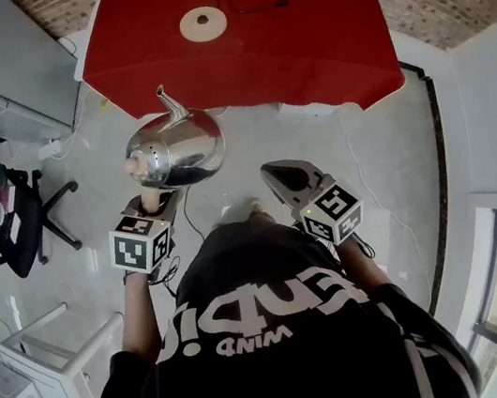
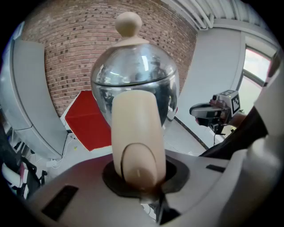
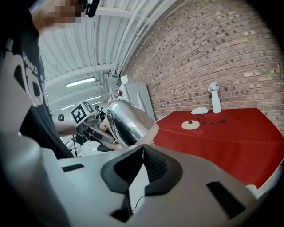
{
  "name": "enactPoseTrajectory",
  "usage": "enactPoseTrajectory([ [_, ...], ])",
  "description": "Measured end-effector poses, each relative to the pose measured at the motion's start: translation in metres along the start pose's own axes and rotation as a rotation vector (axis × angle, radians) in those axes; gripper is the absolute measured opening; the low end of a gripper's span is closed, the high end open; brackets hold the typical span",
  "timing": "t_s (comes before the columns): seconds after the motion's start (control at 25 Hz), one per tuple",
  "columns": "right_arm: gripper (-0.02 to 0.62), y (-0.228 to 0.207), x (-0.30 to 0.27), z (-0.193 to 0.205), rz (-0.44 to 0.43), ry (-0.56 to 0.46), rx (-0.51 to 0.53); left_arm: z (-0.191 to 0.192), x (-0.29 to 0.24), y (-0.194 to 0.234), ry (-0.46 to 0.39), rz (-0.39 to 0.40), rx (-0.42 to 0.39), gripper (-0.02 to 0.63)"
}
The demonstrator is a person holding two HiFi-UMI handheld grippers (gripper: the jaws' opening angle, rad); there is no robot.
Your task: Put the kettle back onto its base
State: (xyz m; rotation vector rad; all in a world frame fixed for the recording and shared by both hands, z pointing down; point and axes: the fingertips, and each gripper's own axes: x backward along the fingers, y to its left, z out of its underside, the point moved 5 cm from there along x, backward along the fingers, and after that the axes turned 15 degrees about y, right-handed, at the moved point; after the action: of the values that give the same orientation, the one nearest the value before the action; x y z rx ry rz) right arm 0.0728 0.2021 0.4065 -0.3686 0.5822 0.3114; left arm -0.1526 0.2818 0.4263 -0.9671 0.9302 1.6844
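Head view: kettle is in the air over the floor, short of the red table. The base lies near the table's far edge, so probably still being carried there.
Left gripper view: left gripper is clamped on the cream handle and bears the whole load.
Right gripper view: right gripper has its jaws together and empty, off to the kettle's side, likely spare.

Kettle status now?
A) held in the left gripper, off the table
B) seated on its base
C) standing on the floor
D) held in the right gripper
A: the left gripper is clamped on the handle of the kettle, which hangs short of the table, while the base sits bare on it.
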Motion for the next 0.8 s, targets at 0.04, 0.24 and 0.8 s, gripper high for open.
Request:
enactPoseTrajectory([
  [0.04, 0.023, 0.001, 0.000, 0.000, 0.000, 0.000, 0.001, 0.000, 0.000, 0.000, 0.002, -0.001, 0.000, 0.054],
  [0.24, 0.023, 0.002, 0.000, 0.001, -0.002, 0.002, 0.004, 0.003, 0.000, -0.001, 0.005, 0.005, 0.002, 0.054],
  [0.8, 0.023, -0.013, 0.013, 0.005, -0.009, -0.015, -0.004, -0.001, 0.001, -0.009, 0.046, -0.026, -0.004, 0.054],
])
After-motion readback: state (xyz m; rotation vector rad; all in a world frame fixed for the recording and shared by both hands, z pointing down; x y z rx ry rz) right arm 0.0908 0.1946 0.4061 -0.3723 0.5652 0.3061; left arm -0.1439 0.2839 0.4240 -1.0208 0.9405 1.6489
